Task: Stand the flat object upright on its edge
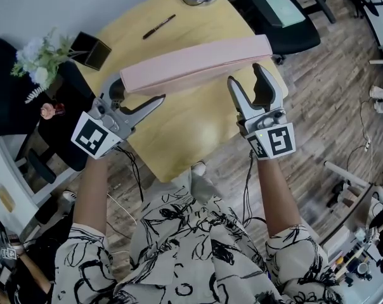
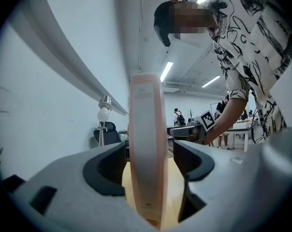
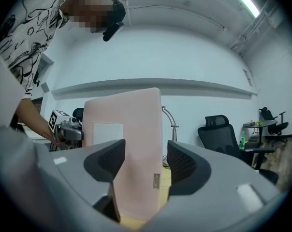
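Head view, place: the pink flat object (image 1: 198, 65) stands on its long edge on the yellow table (image 1: 179, 138). My left gripper (image 1: 137, 94) is around one end and my right gripper (image 1: 245, 75) around the other.
Left gripper view, fingers: apart, with the object between them and a thin gap on each side.
Right gripper view, fingers: apart and not pressing, with the object nearer the left pad.
Handling: I judge it light, rather stiff and narrow-based, so it tips easily. Best hold it at the ends.
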Motion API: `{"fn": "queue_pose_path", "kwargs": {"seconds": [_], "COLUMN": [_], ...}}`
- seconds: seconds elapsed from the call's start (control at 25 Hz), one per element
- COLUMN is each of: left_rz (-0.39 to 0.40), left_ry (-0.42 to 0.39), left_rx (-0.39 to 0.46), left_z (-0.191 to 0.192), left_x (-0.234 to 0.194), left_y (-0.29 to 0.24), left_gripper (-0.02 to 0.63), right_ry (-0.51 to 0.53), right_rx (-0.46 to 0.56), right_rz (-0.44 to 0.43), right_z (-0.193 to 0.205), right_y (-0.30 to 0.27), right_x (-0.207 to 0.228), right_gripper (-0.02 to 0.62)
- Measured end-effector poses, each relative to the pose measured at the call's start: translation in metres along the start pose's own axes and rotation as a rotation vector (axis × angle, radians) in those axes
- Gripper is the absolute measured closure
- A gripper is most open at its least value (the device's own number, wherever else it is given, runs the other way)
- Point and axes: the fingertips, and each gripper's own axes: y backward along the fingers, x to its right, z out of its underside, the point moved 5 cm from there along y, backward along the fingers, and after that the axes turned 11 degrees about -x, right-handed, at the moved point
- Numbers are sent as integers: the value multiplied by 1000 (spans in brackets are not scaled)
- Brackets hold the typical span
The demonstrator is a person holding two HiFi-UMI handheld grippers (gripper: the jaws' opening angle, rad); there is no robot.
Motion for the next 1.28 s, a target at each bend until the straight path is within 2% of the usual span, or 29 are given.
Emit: {"fn": "queue_pose_path", "kwargs": {"seconds": [0.16,0.44,0.64,0.72,0.8,0.88,0.96,1.08,1.2,1.28], "left_rz": [1,-28,-110,-172,-222,-244,-243,-274,-333,-355], "left_ry": [-28,-23,27,44,75,110,135,144,138,156], "left_rx": [-15,-81,-76,-81,-56,-22,6,25,23,42], "left_z": [3,9,10,8,2,-7,-15,-25,-38,-47], "left_x": [1,5,3,2,3,7,13,22,31,34], "left_y": [4,13,35,47,62,74,84,99,113,120], "left_gripper": [290,270,267,293,318,347,363,429,521,556], "right_ry": [-1,14,74,51,18,1,-36,-106,-96,-74], "right_rx": [5,-1,-57,-33,-3,14,51,118,125,111], "right_rz": [-4,-3,1,-25,-45,-48,-67,-111,-90,-47], "right_z": [-4,-12,-13,-18,-24,-31,-40,-54,-66,-73], "right_y": [2,11,24,32,44,56,67,80,92,96], "right_x": [2,-2,-6,-8,-10,-11,-12,-15,-18,-19], "right_gripper": [314,295,307,332,392,451,485,574,584,584]}}
